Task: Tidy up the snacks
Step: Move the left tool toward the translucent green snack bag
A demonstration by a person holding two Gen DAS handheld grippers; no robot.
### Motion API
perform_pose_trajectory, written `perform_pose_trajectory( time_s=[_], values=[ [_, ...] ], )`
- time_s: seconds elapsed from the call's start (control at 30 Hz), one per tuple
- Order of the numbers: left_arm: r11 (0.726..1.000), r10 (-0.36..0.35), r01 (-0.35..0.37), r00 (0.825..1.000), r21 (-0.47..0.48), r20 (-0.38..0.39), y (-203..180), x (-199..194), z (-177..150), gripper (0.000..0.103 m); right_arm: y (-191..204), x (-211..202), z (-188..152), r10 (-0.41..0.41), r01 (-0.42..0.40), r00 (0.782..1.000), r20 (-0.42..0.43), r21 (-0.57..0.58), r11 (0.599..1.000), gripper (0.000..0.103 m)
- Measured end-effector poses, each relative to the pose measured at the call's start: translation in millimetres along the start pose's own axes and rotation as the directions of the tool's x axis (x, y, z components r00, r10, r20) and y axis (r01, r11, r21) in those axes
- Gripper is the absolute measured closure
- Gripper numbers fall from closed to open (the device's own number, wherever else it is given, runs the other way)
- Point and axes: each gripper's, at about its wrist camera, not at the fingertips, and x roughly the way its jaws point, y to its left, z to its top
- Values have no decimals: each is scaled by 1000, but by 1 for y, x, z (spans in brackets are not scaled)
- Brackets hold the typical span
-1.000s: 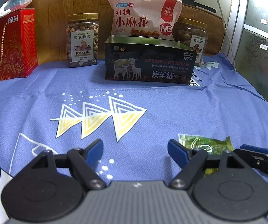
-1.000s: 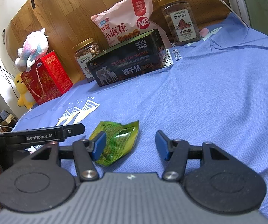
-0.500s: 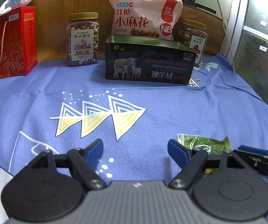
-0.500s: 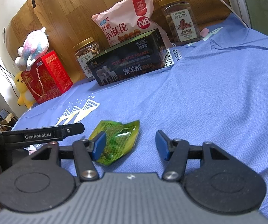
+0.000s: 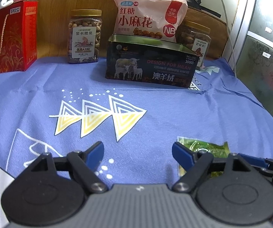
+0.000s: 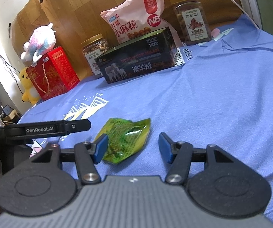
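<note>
Both your claws are released over the blue cloth (image 5: 174, 102); the green snack packet (image 6: 126, 138) lies loose by the right claw.

Your left claw (image 5: 138, 149), its jaws just widened, holds nothing. Your right claw (image 6: 133, 145) has the packet at its 10 o'clock, against the left pad: closing there could pinch one corner and let the slippery film slide out. The open tin (image 6: 136, 60) at 12 o'clock hides its inside. The packet's print is unreadable.
</note>
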Motion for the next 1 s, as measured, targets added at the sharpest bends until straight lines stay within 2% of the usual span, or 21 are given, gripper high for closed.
perform_pose_trajectory(
  time_s=[0.17, 0.3, 0.67, 1.0],
  values=[
    [1000, -1, 1, 1000, -1, 0, 0, 0, 0, 21, 1, 0, 0, -1, 1, 1000, 0, -1, 1000, 41],
    [1000, -20, 20, 1000, -8, -6, 0, 0, 0, 14, 0, 0, 0, 0, 0, 1000, 0, -1, 1000, 41],
    [1000, -24, 24, 1000, -14, -8, -1, 0, -1, 14, 0, 0, -1, -1, 1, 1000, 1, -4, 1000, 41],
    [999, -43, 43, 999, -17, -21, 0, 2, 1, 6, 0, 1, -1, 0, 0, 1000, 1, -4, 1000, 41]
  ],
)
